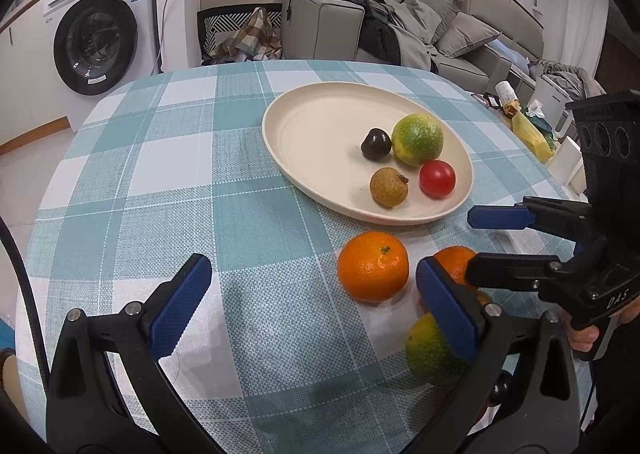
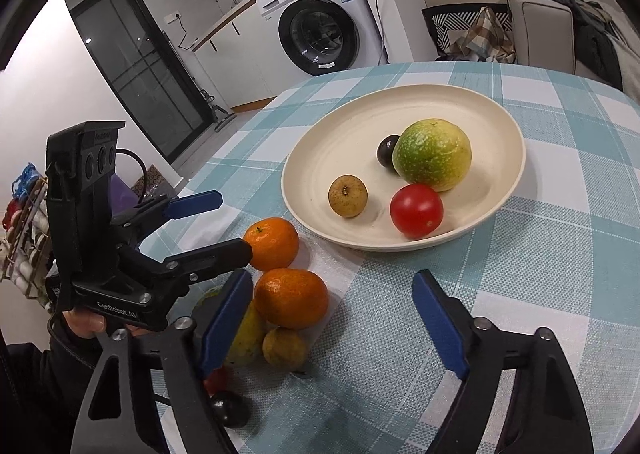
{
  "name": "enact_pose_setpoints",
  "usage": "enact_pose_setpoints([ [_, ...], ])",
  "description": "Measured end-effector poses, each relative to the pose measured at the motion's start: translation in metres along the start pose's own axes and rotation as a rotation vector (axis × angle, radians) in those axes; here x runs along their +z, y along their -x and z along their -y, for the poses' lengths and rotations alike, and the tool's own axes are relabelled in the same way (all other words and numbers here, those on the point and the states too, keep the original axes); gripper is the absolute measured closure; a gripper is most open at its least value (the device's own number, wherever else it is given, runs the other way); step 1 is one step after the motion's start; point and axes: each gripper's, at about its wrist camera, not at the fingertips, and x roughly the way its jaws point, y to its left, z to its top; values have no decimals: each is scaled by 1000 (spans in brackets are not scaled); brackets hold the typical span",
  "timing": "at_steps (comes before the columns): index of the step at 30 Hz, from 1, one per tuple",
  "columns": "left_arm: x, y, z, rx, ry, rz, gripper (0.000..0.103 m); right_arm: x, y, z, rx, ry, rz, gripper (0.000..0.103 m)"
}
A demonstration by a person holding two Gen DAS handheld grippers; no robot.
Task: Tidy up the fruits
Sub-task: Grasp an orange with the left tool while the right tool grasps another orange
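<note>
A cream plate (image 1: 316, 122) (image 2: 344, 142) on the checked tablecloth holds a green-yellow fruit (image 1: 417, 139) (image 2: 432, 154), a dark plum (image 1: 375, 144) (image 2: 386, 149), a brown longan (image 1: 389, 187) (image 2: 347, 196) and a red tomato (image 1: 437, 178) (image 2: 416, 210). In front of the plate lie two oranges (image 1: 373, 266) (image 2: 291, 298), (image 2: 273, 243), a green-yellow fruit (image 1: 430, 350), a small yellowish fruit (image 2: 285, 348), a red fruit and a dark plum (image 2: 231, 408). My left gripper (image 1: 312, 304) is open and empty above the cloth, left of the oranges. My right gripper (image 2: 334, 324) is open and empty beside the near orange.
A washing machine (image 1: 100, 26) stands beyond the table's far left. A sofa (image 1: 440, 30) with clothes stands behind. A chair with a checked cloth (image 1: 244, 34) sits at the far edge. Bags and boxes (image 1: 528, 126) stand at the right.
</note>
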Motion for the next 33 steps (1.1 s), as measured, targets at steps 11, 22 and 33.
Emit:
enact_pose_setpoints([
  [11,-1,-1,1,6,2,-2,1,-2,-3,-5,30,5,-10,31],
  [22,-1,-2,1,11,-2,-6,1,-3,-6,-6,81,-16,-24,46],
  [33,-2,-3,1,11,-6,-7,1,-4,-6,-7,136,-23,-26,62],
])
